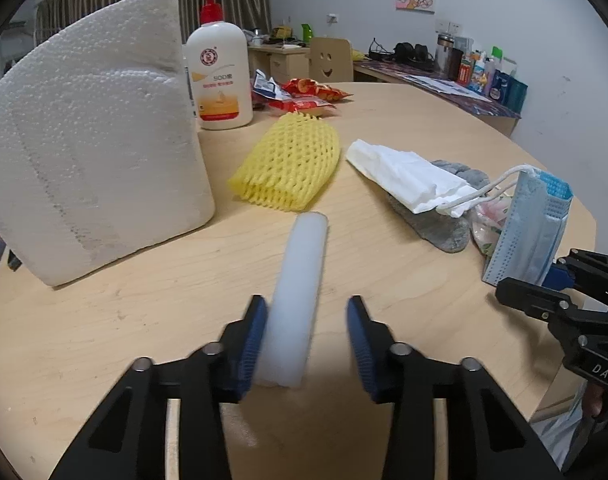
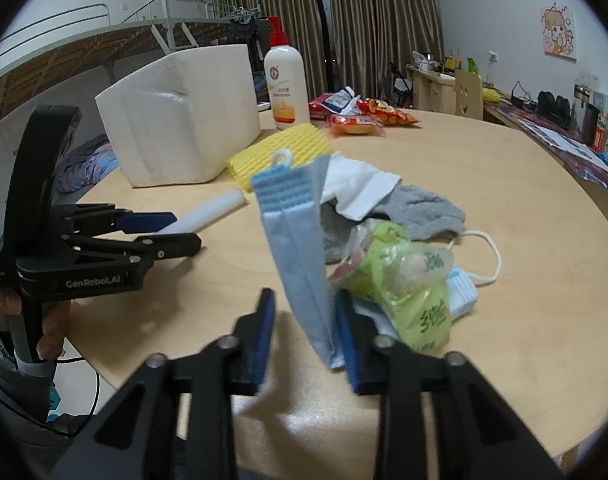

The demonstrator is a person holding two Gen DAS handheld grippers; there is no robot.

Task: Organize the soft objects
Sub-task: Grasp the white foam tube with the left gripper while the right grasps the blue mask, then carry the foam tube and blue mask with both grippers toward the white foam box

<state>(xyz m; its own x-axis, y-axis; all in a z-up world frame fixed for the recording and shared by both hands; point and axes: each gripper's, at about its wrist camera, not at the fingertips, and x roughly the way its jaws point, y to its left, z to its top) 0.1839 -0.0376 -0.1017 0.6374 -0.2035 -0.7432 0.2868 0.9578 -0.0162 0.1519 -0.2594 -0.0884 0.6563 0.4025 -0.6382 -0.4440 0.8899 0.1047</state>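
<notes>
white foam stick is lying on the wooden table between the pads of the left gripper — its left pad is touching the foam, its right pad is standing clear, so it is not clenching yet. the right gripper is standing around an upright blue face mask; one pad is touching it, the other is standing apart. a yellow foam net, a white cloth and a grey sock are lying beyond, beside a white foam box.
</notes>
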